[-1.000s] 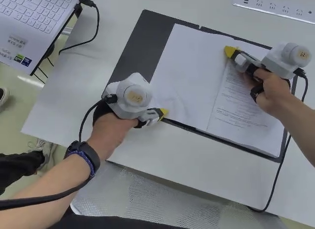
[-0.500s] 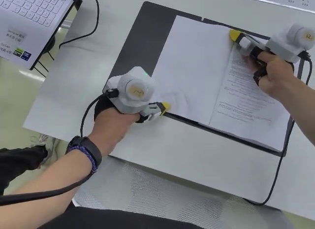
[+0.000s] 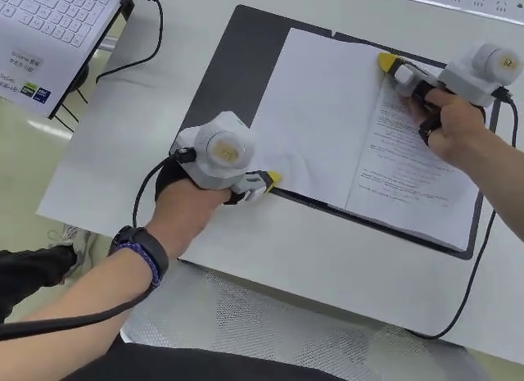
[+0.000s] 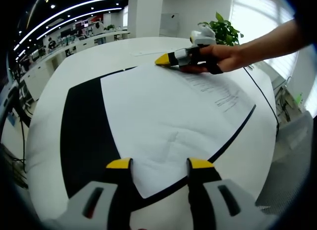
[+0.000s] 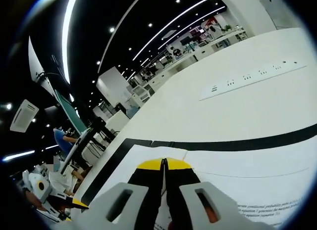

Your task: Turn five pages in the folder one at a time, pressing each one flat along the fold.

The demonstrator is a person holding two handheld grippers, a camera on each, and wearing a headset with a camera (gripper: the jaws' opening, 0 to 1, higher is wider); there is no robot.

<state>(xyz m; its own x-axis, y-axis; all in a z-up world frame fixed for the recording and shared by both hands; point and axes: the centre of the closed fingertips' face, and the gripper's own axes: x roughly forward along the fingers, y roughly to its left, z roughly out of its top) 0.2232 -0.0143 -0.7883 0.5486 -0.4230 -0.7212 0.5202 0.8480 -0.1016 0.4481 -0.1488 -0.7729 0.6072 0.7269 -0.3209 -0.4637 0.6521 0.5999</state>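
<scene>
The printed page and the laptop stickers are too small to read.

Open-plan office, ceiling light strips, white workbench.

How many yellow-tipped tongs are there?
2. The left yellow-tipped white tongs sit open at the blank white page's near edge. The right yellow-tipped tongs, shut, rest at the top of the fold.
</scene>
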